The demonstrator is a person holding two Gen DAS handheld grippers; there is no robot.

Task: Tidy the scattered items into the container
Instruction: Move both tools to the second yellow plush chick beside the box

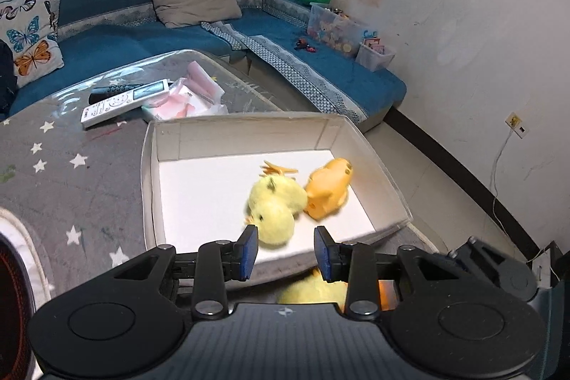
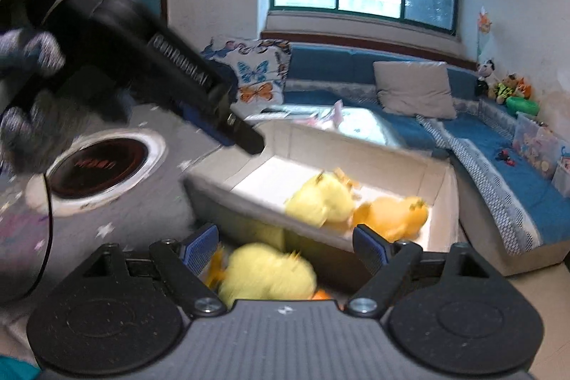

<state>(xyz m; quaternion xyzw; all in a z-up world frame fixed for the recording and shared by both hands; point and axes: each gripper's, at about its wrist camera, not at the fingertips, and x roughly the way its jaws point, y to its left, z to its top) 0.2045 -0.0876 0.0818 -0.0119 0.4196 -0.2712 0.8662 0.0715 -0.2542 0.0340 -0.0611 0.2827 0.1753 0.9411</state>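
Observation:
A shallow white box [image 1: 167,145] sits on the grey star-patterned table. Inside it lie a yellow plush duck [image 1: 276,205] and an orange plush duck [image 1: 329,187], side by side. My left gripper [image 1: 286,251] is open and empty, just above the box's near edge. Another yellow plush duck [image 1: 313,291] lies outside the box, under the left gripper. In the right wrist view the box [image 2: 441,194] holds the yellow duck [image 2: 320,198] and the orange duck [image 2: 399,212]. My right gripper [image 2: 285,248] is open around the outside yellow duck [image 2: 267,273], not touching it.
A white remote [image 1: 121,100] and pink packets [image 1: 188,95] lie on the table behind the box. A round stove burner [image 2: 96,162] is set in the table at left. The left gripper's body [image 2: 142,52] crosses the right wrist view. A blue sofa [image 1: 320,66] runs behind and to the right.

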